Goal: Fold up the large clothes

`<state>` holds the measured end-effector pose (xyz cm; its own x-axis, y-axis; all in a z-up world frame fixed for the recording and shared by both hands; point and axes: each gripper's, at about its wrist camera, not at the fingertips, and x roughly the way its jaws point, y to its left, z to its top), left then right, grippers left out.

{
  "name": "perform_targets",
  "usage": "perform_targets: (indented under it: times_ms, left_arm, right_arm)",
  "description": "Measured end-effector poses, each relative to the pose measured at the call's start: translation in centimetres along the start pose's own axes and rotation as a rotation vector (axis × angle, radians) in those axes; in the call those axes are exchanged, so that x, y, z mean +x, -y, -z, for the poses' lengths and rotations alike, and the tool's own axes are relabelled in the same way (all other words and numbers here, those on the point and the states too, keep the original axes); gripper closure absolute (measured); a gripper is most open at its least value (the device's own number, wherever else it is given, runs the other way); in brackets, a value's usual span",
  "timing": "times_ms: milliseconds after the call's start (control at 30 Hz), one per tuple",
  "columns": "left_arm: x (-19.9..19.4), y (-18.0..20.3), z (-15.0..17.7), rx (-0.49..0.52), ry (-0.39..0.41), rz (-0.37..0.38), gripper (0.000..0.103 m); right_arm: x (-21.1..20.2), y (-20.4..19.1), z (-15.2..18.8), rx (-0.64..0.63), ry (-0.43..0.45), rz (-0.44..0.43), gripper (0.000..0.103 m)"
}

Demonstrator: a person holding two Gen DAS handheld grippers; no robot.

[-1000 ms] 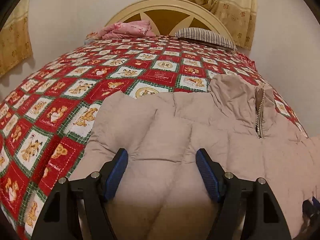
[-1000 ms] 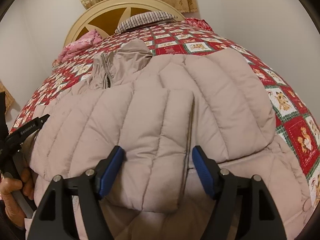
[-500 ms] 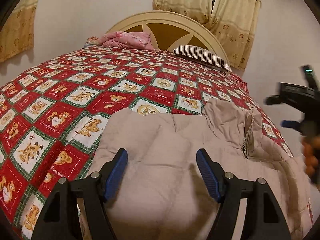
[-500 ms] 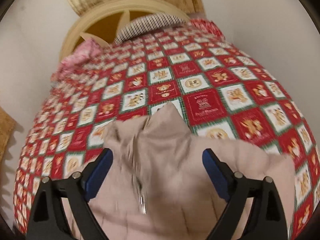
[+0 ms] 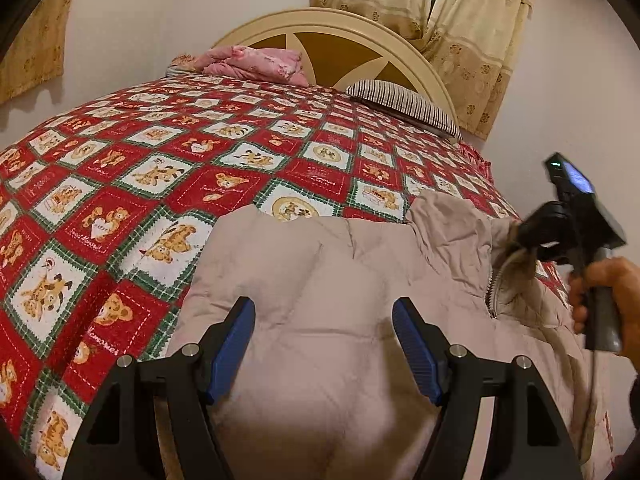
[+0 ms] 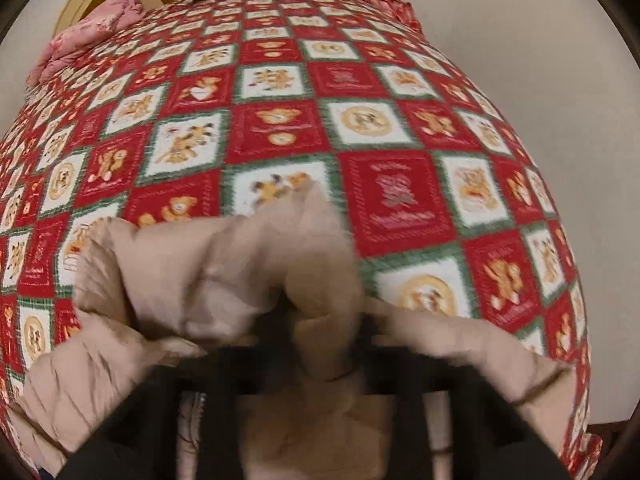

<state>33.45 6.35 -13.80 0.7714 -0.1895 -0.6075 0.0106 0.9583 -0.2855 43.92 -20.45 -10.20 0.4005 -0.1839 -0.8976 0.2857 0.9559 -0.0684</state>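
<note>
Now your right gripper (image 6: 328, 340) is clamped on the beige jacket's collar (image 6: 316, 264) (blurred view). Your left gripper (image 5: 323, 344) hovers wide open, empty, over the jacket (image 5: 320, 280) on the near bedspread (image 5: 160, 168).

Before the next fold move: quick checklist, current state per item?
1. Right gripper shut on the jacket collar: ok, fabric bunched between its fingers, though blurred.
2. Left gripper open and free: ok, it hovers over the jacket holding nothing.
3. Zipper clear of the grip: cannot tell.
4. Bedspread not caught with the collar: cannot tell from the blurred right wrist view.
5. Striped pillow and pink blanket away from the jacket: ok, both lie at the headboard.
</note>
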Motion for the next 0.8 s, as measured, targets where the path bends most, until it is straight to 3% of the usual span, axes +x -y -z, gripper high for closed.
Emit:
perform_targets:
  times_ms: [233,400,500,567,700,800]
  left_arm:
    - [-0.3,0.0,0.1,0.006,0.012,0.019,0.031]
    - [-0.8,0.7,0.1,0.043,0.040,0.066,0.031]
    - [-1.1,1.0,0.1,0.058,0.052,0.098,0.031]
    - [-1.4,1.1,0.1,0.060,0.061,0.109,0.031]
    - [-2.8,1.1,-1.0,0.033,0.064,0.133,0.031]
    - [-4.6,2.4,-3.8,0.035,0.139,0.154,0.031]
  right_arm:
    - [-4.4,5.3,4.8,0.049,0.057,-0.050,0.090]
    - [-1.9,9.1,10.5,0.158,0.050,-0.136,0.089]
    - [-1.4,9.3,13.0,0.169,0.228,-0.170,0.087]
    - [-1.6,9.3,13.6,0.186,0.283,-0.171,0.087]
    - [-1.6,9.6,13.3,0.208,0.289,-0.203,0.085]
    - [-1.6,9.8,13.2,0.214,0.295,-0.216,0.085]
